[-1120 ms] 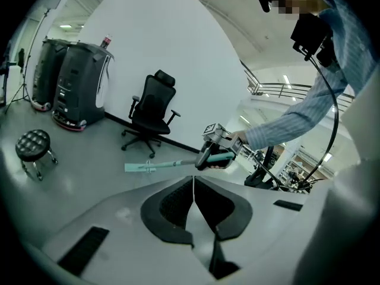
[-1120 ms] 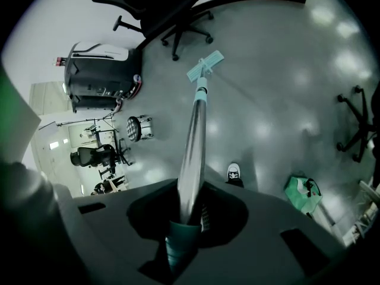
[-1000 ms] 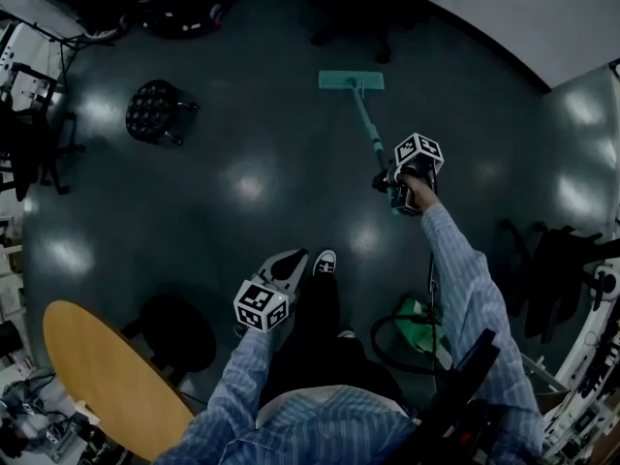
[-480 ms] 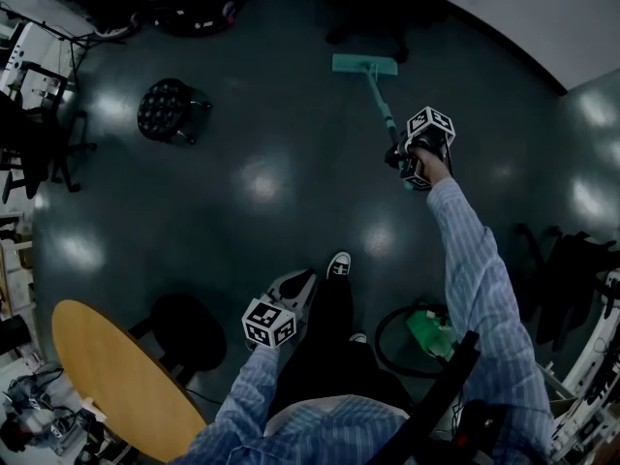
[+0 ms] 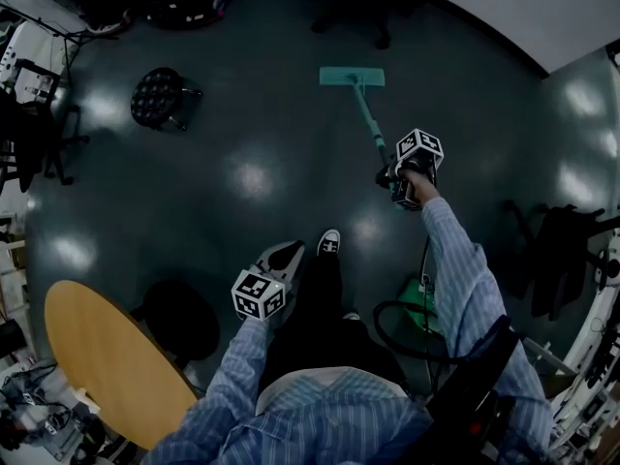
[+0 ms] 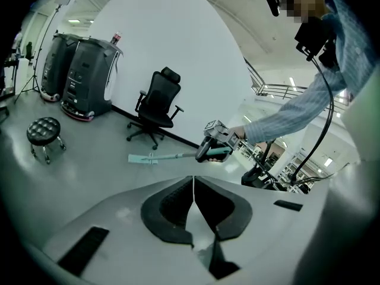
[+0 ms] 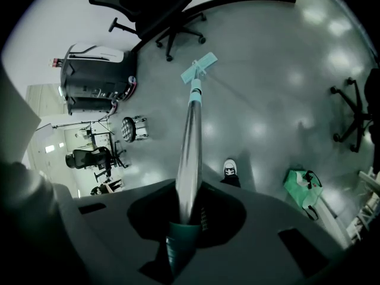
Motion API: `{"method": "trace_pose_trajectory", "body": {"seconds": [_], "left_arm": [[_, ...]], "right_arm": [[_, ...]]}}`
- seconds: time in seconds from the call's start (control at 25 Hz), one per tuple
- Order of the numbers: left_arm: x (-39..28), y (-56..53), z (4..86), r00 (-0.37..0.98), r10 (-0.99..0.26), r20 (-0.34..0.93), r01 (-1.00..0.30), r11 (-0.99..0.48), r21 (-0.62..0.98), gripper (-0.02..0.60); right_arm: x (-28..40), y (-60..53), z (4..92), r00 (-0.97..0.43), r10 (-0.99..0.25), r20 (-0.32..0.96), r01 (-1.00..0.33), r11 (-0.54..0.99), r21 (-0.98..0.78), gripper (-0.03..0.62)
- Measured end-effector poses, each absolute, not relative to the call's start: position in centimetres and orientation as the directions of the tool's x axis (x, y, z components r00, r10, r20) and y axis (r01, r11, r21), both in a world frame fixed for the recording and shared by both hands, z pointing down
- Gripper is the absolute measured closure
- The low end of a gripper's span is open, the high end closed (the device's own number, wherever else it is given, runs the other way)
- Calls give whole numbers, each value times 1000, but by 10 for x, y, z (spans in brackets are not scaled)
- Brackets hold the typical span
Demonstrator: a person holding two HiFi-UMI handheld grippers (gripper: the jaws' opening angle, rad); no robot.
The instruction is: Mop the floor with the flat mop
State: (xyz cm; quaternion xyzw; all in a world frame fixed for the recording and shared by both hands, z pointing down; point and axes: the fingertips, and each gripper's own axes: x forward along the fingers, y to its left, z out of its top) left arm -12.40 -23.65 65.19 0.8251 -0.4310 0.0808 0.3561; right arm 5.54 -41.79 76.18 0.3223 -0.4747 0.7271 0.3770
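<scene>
A dark, glossy floor fills the room, with ceiling lights mirrored in it. The mop reaches out ahead of the person. Its teal head lies flat on the floor, and its pole slants back up into the right tongs, which are clamped round the teal grip at the pole's end. The left tongs hang low beside the person's leg, near a shoe, pressed together with nothing between them. A black stool stands well off to the left. A green bag lies on the right.
</scene>
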Motion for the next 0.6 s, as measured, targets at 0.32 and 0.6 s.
{"method": "trace_pose_trajectory", "body": {"seconds": [0.32, 0.6], "left_arm": [[-100, -155, 636, 619, -662, 423, -769, -400, 499, 572], [-69, -62, 624, 615, -678, 401, -771, -413, 485, 572]], "right_arm": [[93, -247, 760, -485, 304, 820, -872, -248, -423, 539], [121, -103, 761, -507, 315, 802, -858, -269, -437, 539]]}}
